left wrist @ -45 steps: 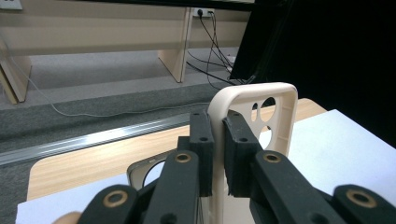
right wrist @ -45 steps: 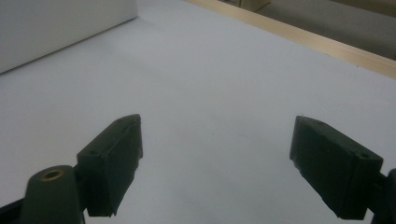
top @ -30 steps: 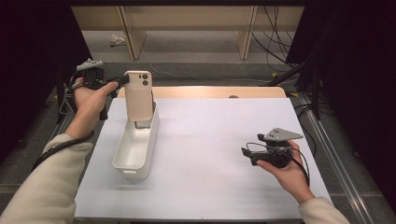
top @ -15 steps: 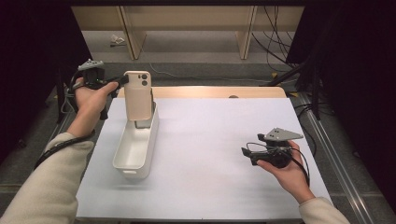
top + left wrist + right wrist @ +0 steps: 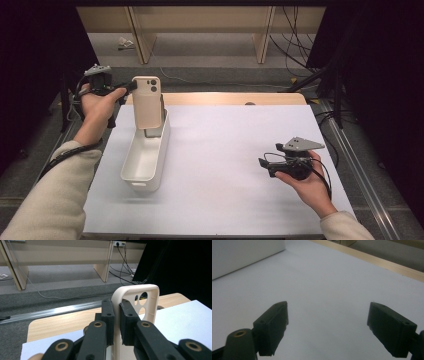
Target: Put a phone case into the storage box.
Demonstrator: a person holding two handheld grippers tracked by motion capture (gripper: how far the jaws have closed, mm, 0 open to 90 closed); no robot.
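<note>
A beige phone case [image 5: 148,102] with camera cut-outs stands upright over the far end of a long white bin [image 5: 131,165]. My left gripper [image 5: 131,86] reaches in from the left and is shut on the case's edge. In the left gripper view the two pads clamp the rim of the case [image 5: 136,288] at my left gripper [image 5: 117,312]. My right gripper [image 5: 262,164] lies low on the white mat [image 5: 225,145] at the right and points left. Its jaws are open around bare mat in the right gripper view, at the gripper [image 5: 327,322].
The bin's white wall [image 5: 242,255] is at the far left of the right gripper view. A wooden table edge [image 5: 225,98] runs behind the mat. Beyond it lie grey floor, wooden furniture legs [image 5: 142,35] and cables [image 5: 295,45].
</note>
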